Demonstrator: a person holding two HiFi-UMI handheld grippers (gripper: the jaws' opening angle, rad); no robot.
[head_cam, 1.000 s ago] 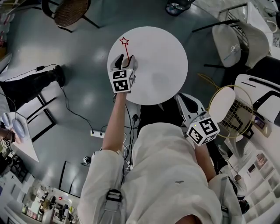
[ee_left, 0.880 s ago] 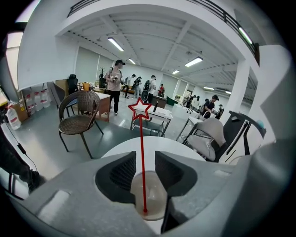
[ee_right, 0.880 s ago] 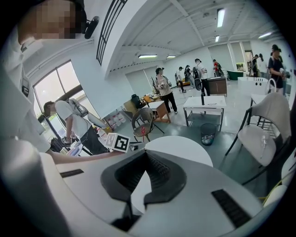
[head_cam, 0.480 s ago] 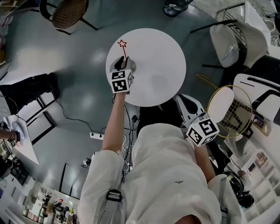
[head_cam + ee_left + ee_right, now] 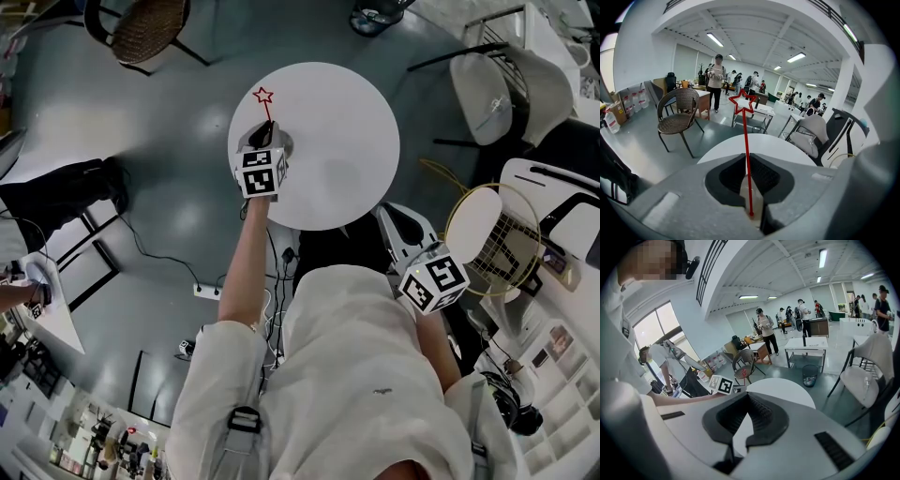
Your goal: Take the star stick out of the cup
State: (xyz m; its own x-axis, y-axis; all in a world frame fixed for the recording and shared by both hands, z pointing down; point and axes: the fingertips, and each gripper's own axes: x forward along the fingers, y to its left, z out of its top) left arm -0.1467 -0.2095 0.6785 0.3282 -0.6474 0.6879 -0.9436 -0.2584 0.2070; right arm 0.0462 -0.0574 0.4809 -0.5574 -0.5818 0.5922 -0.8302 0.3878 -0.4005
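**Tongs close on star stick at round tabletop**

Over a white round tabletop [image 5: 337, 122], the left tongs [image 5: 746, 155] are closing on the red star stick [image 5: 267, 108], with the pads pressing its thin shaft from both sides. The stick stands in a pale cup [image 5: 756, 199] just below the jaws, its star tip above them. The right tongs [image 5: 747, 394] hang closed and empty beside the person's body, well apart from the cup.

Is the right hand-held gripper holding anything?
No: the right hand-held gripper shows its two dark jaws closed together with nothing between them.
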